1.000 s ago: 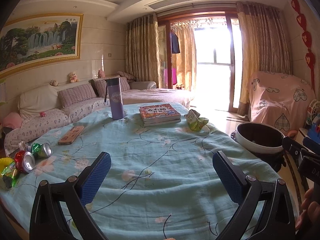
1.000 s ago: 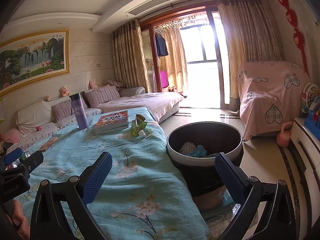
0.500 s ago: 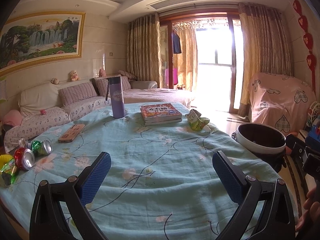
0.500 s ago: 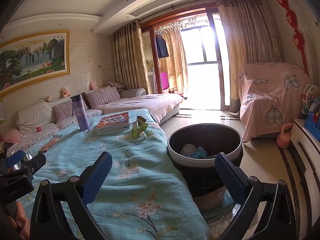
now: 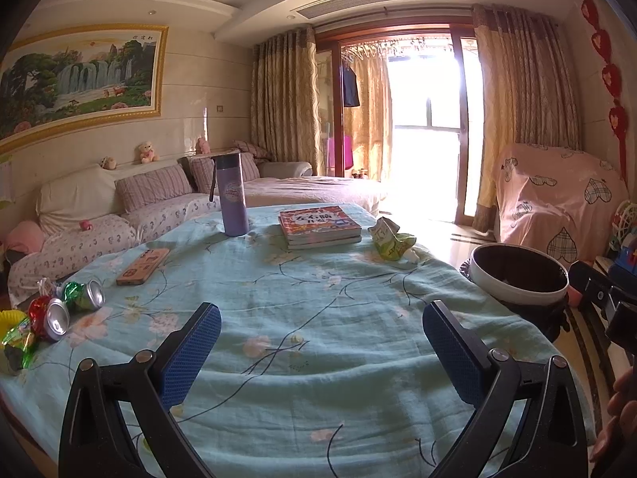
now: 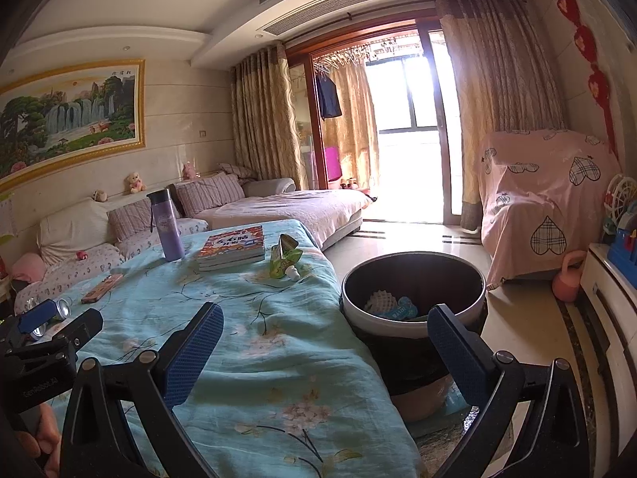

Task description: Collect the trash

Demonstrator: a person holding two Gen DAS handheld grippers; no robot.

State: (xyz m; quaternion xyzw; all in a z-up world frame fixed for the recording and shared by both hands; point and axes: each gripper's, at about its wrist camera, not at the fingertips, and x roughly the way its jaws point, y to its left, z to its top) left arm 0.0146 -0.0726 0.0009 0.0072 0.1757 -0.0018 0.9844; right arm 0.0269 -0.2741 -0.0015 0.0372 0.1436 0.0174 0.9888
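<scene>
A crumpled green carton [image 5: 392,241] lies on the table's far right, also in the right wrist view [image 6: 283,259]. Crushed cans [image 5: 81,296] and shiny wrappers [image 5: 18,338] lie at the table's left edge. A dark trash bin with a white rim [image 6: 414,310] stands on the floor right of the table, holding some trash; it also shows in the left wrist view [image 5: 517,279]. My left gripper [image 5: 320,342] is open and empty above the near tablecloth. My right gripper [image 6: 324,344] is open and empty, over the table's right edge and the bin.
A purple bottle [image 5: 233,199], stacked books [image 5: 318,227] and a flat wooden box [image 5: 143,266] sit on the blue floral tablecloth [image 5: 298,310]. Sofas stand behind, a pink covered chair [image 6: 545,199] at right, a low cabinet [image 6: 613,290] far right.
Both views have shifted slightly; the left gripper has drifted a little toward the left. Both grippers stay open and empty.
</scene>
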